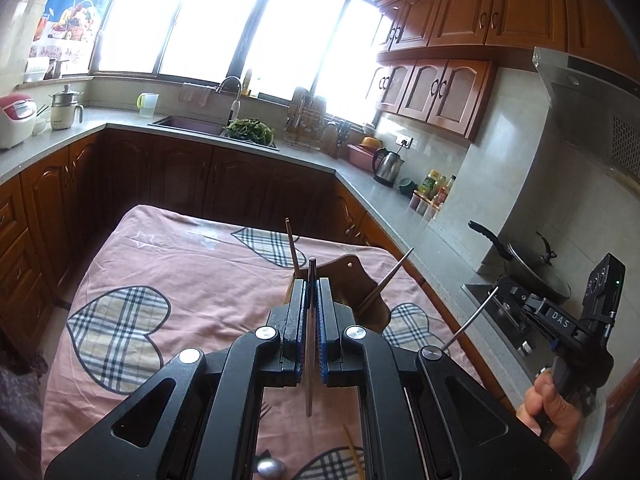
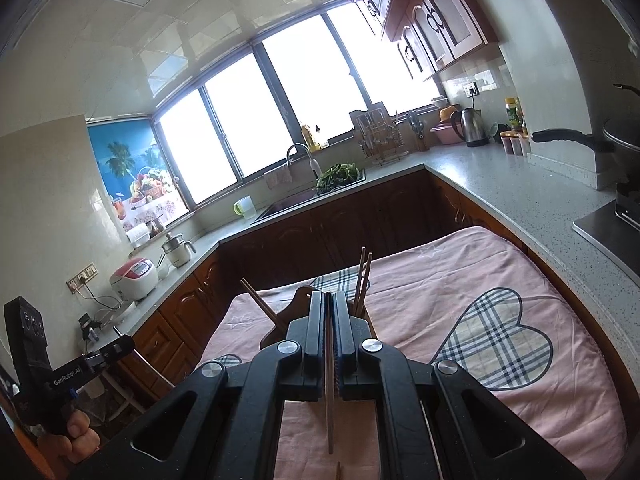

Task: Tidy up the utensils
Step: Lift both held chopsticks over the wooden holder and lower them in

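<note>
While chopsticks (image 1: 384, 284) stand in the brown holder (image 1: 352, 276), both tongs clamp one chopstick each.

**Kitchen surroundings, daylight**

We note a wide bay of windows (image 1: 224, 24) at 12 o'clock, blown out white by daylight. Below it a grey speckled countertop (image 1: 316, 156) wraps the room over dark wooden base cabinets (image 1: 180, 184), with a sink (image 1: 192, 124) and arched faucet (image 1: 232, 92) under the glass. At 2 o'clock we see reddish wall cabinets (image 1: 472, 12) above pale tiles. At 10 o'clock hangs a fruit-and-palm poster (image 1: 68, 12). A pink heart-patterned cloth (image 1: 192, 264) covers the table at 6 o'clock.
</note>
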A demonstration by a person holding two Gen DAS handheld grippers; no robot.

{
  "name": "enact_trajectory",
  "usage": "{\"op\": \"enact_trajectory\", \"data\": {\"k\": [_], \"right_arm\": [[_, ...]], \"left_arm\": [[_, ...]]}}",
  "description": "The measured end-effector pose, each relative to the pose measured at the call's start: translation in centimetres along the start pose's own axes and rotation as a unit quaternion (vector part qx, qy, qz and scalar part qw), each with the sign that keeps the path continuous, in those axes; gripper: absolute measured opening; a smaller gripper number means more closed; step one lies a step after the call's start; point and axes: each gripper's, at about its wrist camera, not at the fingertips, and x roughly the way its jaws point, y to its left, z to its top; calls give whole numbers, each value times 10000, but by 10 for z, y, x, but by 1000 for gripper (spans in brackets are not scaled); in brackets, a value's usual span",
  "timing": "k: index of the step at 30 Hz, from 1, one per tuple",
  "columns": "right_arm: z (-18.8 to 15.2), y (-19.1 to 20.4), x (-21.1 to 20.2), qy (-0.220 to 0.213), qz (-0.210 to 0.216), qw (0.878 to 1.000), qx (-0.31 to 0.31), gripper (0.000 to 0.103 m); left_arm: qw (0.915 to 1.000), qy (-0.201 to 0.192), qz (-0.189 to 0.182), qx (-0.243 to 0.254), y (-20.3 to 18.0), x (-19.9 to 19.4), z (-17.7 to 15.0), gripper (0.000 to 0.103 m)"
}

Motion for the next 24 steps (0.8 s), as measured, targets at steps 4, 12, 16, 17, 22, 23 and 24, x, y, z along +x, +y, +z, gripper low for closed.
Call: {"op": "enact_trajectory", "data": {"k": [4, 12, 16, 17, 22, 23, 24], "right_arm": [[17, 0, 5, -169, -12, 9999, 0, 4], [48, -3, 24, -453, -47, 9989, 69, 4], [58, -7, 37, -515, -79, 9986, 125, 4], [59, -8, 40, -534, -87, 9984, 139, 4], [67, -15, 56, -584, -130, 9980, 214, 4], [68, -17, 59, -586, -136, 9979, 232, 4], [69, -18, 62, -585, -146, 9979, 246, 4]], "left_arm": [[9998, -176, 15, 34, -4, 4, 17, 4], [9988, -485, 53, 76, -11, 22, 53, 4], [9984, -562, 78, 66, -12, 36, 67, 4], [9984, -566, 75, 52, -12, 40, 70, 4], [9984, -563, 100, 3, -10, 63, 77, 4], [9983, -570, 113, -15, -9, 67, 78, 4], [9982, -588, 134, -43, -8, 72, 78, 4]]}}
